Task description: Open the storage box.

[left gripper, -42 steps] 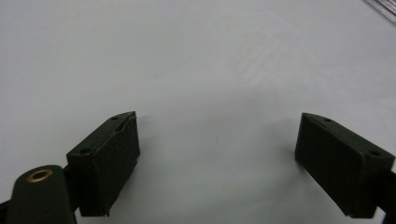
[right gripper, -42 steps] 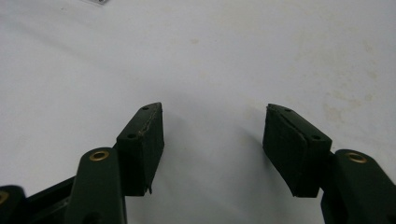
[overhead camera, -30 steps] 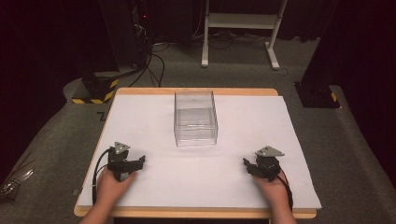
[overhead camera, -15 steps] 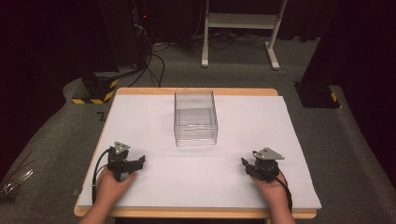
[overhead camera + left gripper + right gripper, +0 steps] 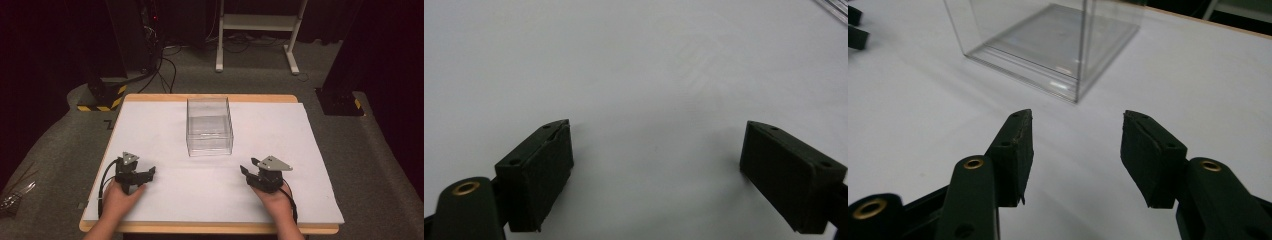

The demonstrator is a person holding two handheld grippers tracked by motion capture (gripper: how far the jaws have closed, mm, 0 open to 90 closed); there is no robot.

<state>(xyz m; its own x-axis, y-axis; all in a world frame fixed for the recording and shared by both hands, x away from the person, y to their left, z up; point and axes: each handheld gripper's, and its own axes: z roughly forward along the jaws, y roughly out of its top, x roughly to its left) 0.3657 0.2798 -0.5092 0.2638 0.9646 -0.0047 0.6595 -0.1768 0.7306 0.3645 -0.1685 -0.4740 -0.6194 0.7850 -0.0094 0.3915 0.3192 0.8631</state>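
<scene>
A clear, empty plastic box (image 5: 209, 127) stands on the white sheet (image 5: 300, 150) at the middle back of the table. My left gripper (image 5: 148, 173) rests on the sheet at the front left, held in a hand, its jaws wide apart over bare white surface (image 5: 656, 155). Held at the front right, my right gripper (image 5: 247, 170) is open with nothing between its jaws (image 5: 1075, 135), which point at the near corner of the box (image 5: 1048, 45). The left gripper's black jaw tips (image 5: 855, 25) show far off at the top left of the right gripper view.
The sheet covers a wooden table (image 5: 210, 229) on grey carpet. Behind it stand a white frame (image 5: 260, 30), dark stands with yellow-black striped bases (image 5: 102, 97) and cables. A corner of the box (image 5: 836, 7) shows in the left gripper view.
My right gripper has slid a little to the left, toward the table's middle. The left gripper and the box have stayed put.
</scene>
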